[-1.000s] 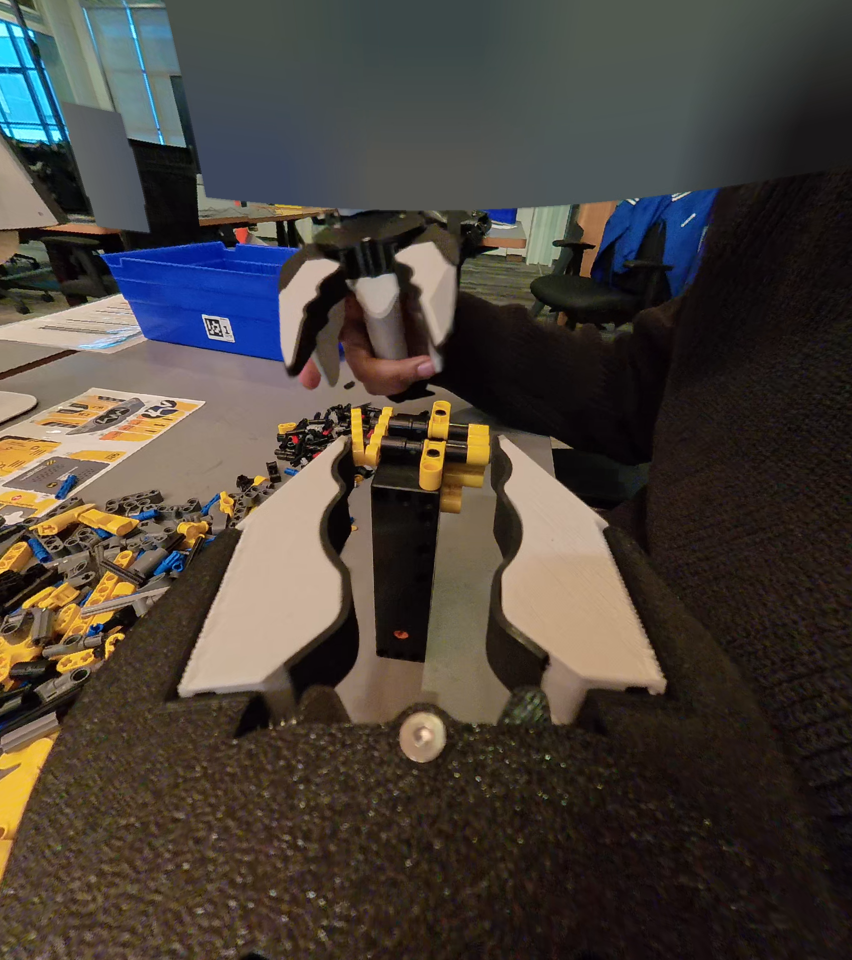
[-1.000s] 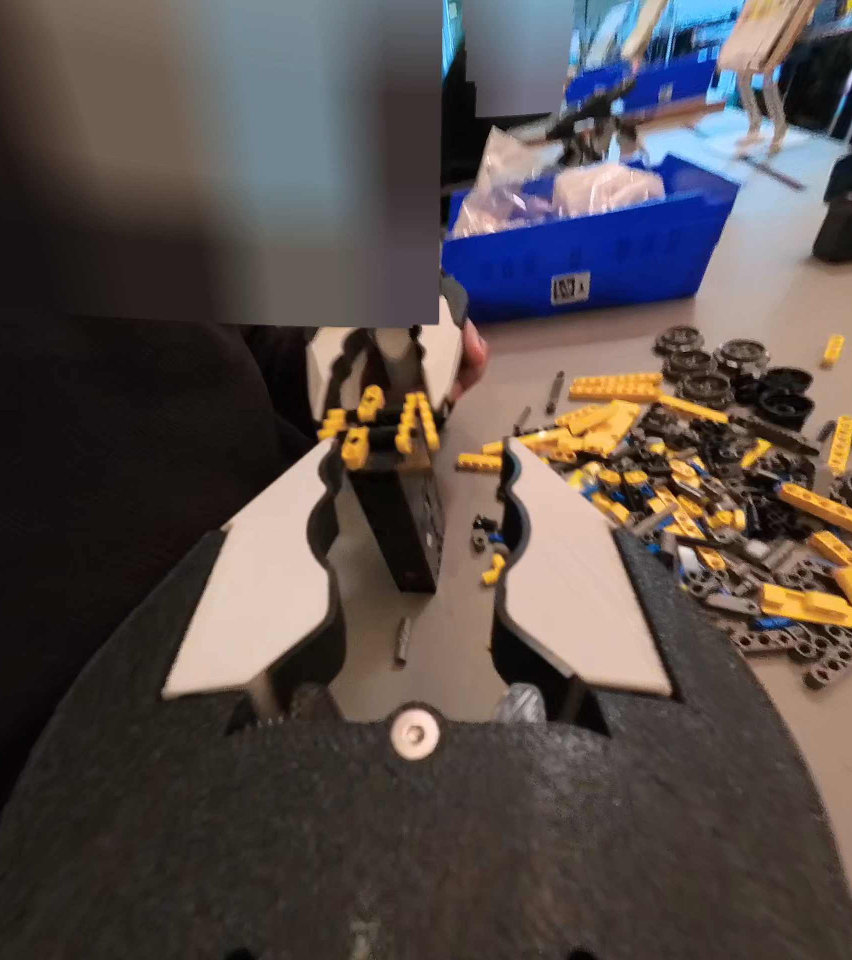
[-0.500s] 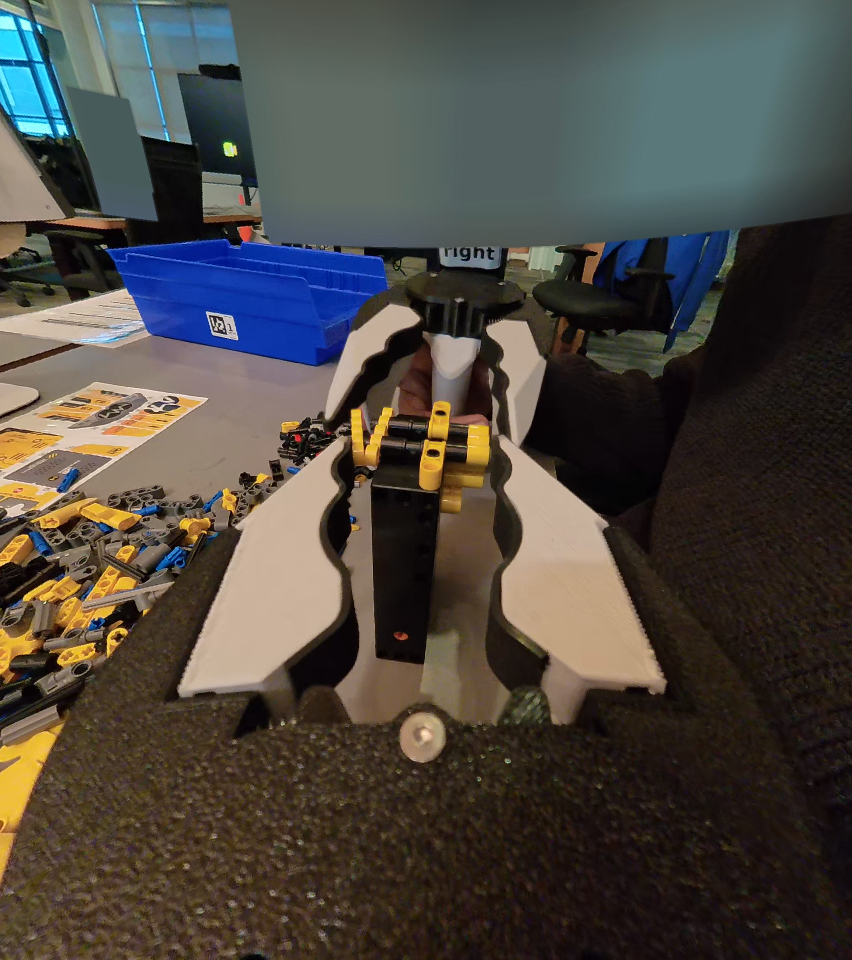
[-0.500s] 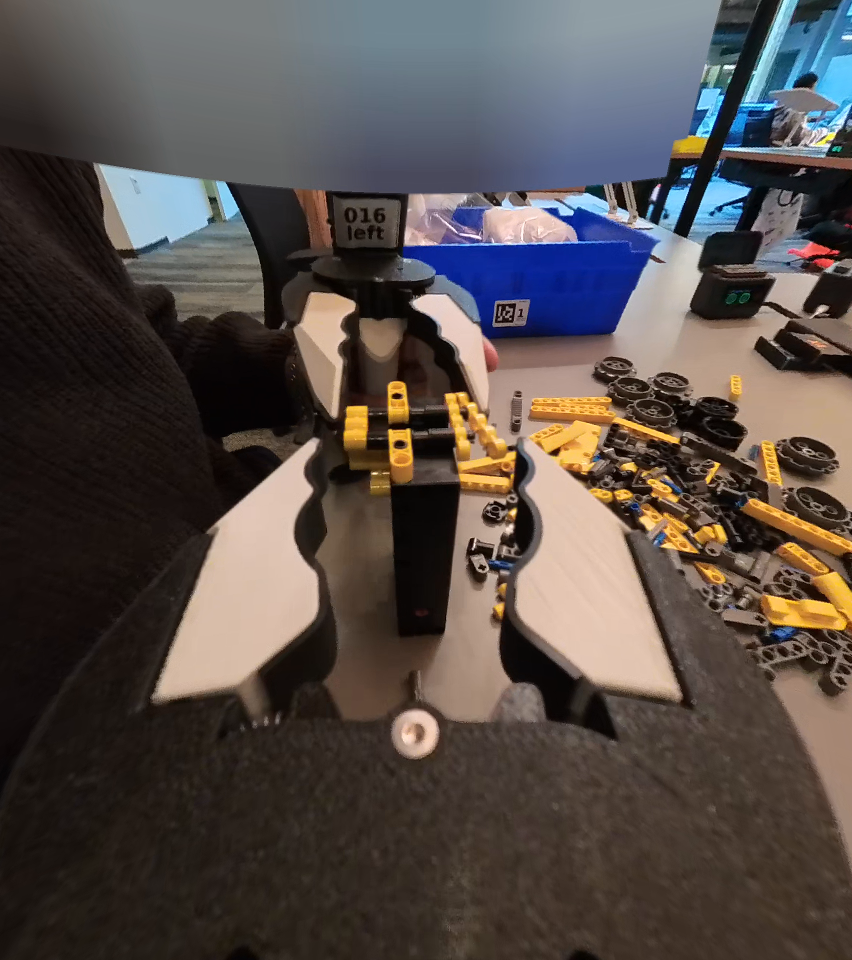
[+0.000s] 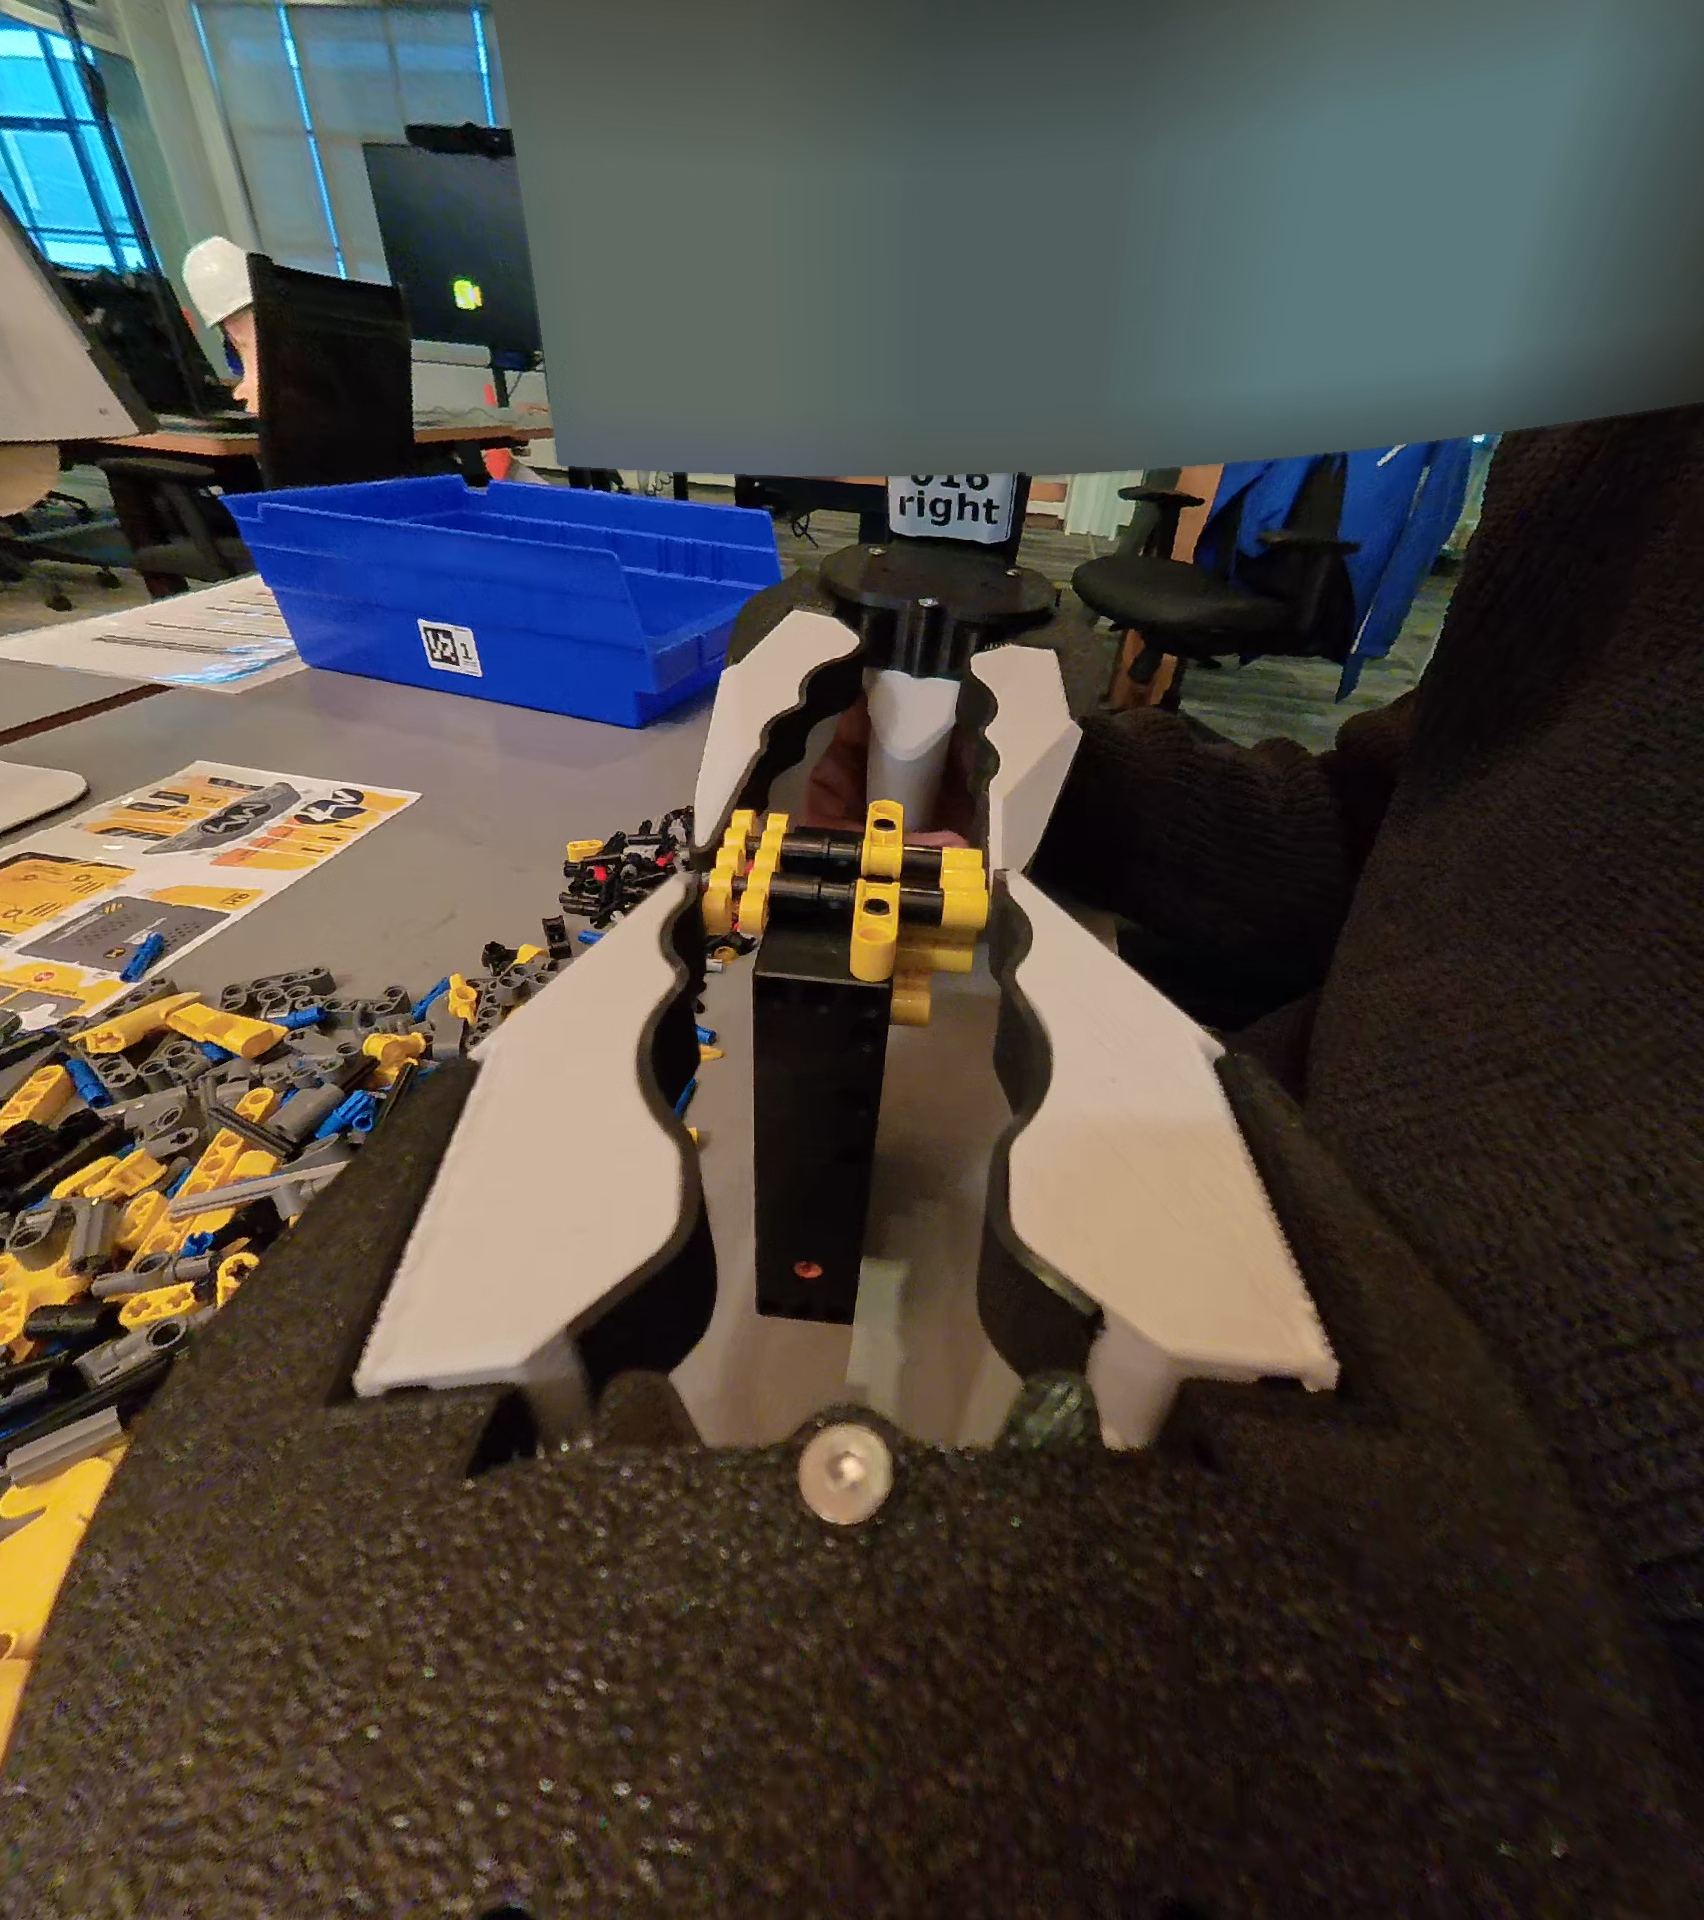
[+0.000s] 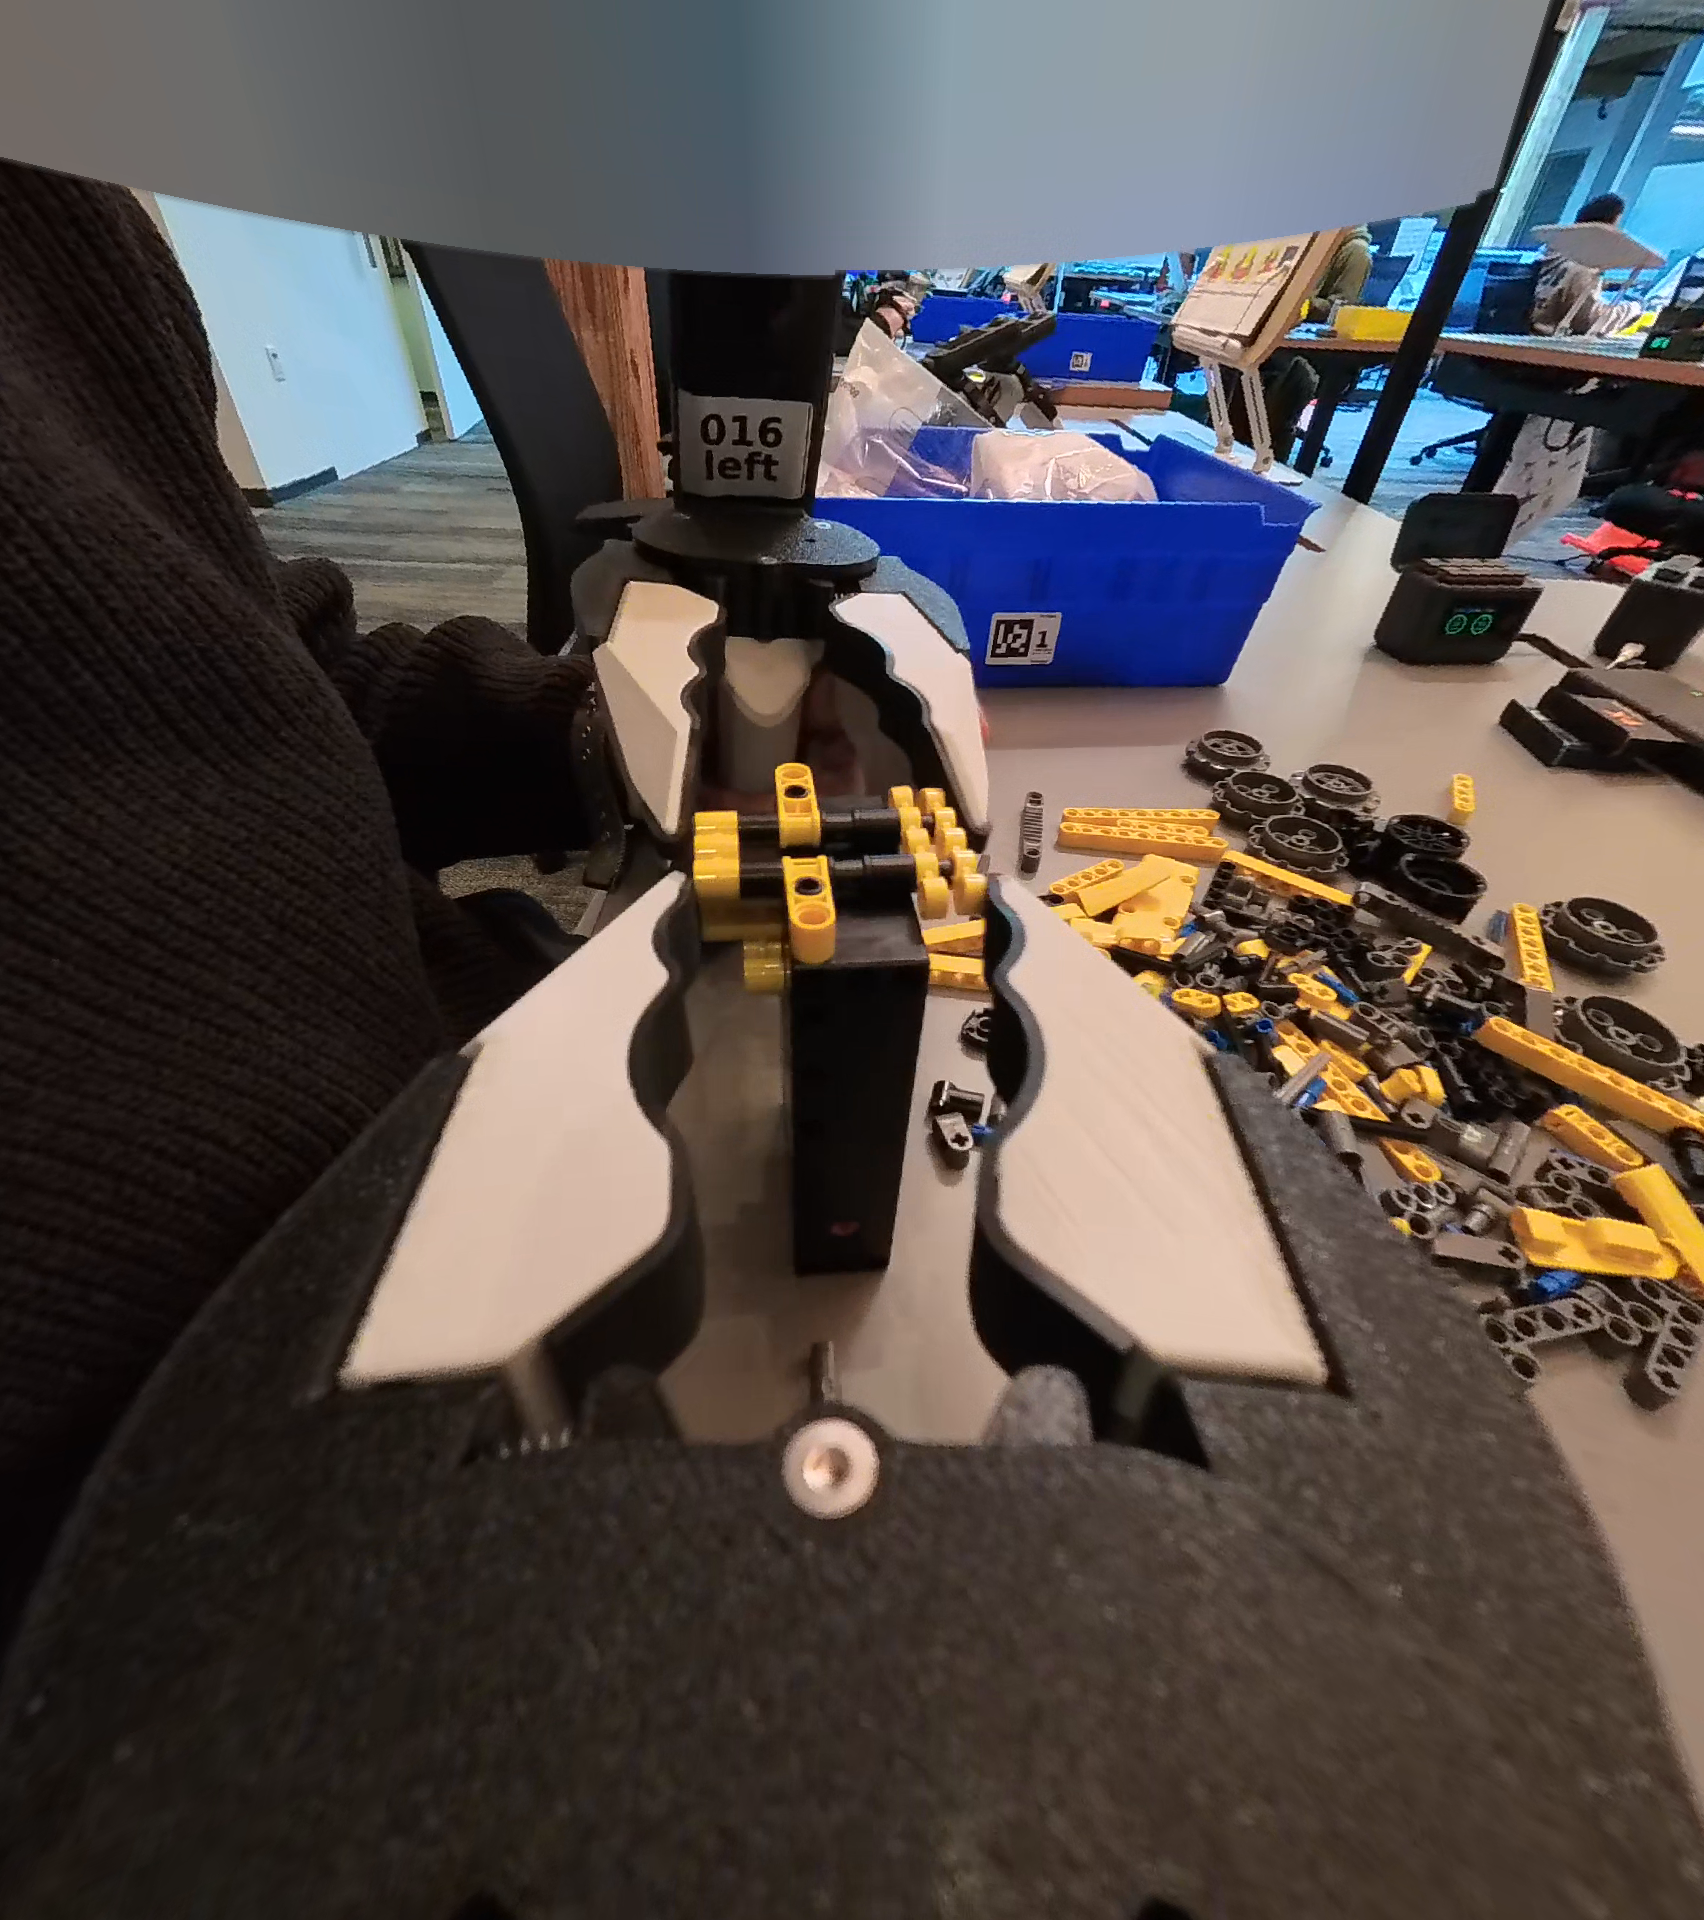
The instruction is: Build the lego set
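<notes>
The black block point(image 5: 817, 1122), capped with yellow connectors point(image 5: 874, 914), is stood upright on the surface point(image 5: 515, 790), flanked by the wide-spread left claw point(image 5: 848, 894) and right claw point(image 6: 832, 904). Loose pieces point(image 5: 152, 1122) are scattered at nine o'clock. It is judged rigid, light and top-heavy, best gripped by its flat sides.

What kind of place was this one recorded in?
Most likely a shared office or lab workspace: a grey table strewn with building-toy parts, a blue bin, office chairs and desks behind.
</notes>
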Available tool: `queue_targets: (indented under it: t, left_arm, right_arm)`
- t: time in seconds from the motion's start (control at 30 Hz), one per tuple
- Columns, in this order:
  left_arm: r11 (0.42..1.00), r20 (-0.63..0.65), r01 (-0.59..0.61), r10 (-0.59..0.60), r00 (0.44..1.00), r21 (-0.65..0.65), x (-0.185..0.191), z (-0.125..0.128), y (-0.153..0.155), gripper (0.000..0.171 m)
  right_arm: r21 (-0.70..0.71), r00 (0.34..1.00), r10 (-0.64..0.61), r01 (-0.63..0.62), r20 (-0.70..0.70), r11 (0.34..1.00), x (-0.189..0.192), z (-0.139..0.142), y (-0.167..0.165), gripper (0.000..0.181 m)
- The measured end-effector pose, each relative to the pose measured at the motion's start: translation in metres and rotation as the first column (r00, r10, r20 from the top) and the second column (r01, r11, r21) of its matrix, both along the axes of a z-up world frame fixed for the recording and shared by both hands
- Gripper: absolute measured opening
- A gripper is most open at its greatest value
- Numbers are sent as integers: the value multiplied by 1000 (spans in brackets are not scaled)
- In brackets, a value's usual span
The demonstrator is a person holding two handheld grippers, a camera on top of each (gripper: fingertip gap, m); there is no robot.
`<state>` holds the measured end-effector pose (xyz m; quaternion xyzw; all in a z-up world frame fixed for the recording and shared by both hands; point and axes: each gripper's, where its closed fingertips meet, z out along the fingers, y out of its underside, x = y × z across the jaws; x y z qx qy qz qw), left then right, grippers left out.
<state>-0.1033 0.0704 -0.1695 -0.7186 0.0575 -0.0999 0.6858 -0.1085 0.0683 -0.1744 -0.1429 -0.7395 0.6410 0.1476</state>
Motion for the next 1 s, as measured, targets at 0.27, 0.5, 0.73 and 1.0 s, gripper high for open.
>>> queue_targets:
  t: [0.27, 0.5, 0.73, 1.0]
  left_arm:
    - [1000, 1, -2, 2, 1000, -2, -1, 0, 1, 54]
    - [1000, -12, -6, 6, 1000, 1, 0, 0, 1, 55]
    - [1000, -16, -7, 7, 1000, 2, 0, 0, 1, 54]
    - [1000, -50, -12, 13, 999, 16, 4, 1, 3, 50]
  right_arm:
    - [13, 1000, 4, -4, -17, 1000, 1, 0, 0, 52]
    - [28, 998, 12, -11, -54, 1000, 2, 1, 0, 52]
    - [30, 999, 20, -19, -41, 999, 2, 0, 1, 52]
    - [22, 999, 41, -41, -19, 999, 4, -1, 3, 52]
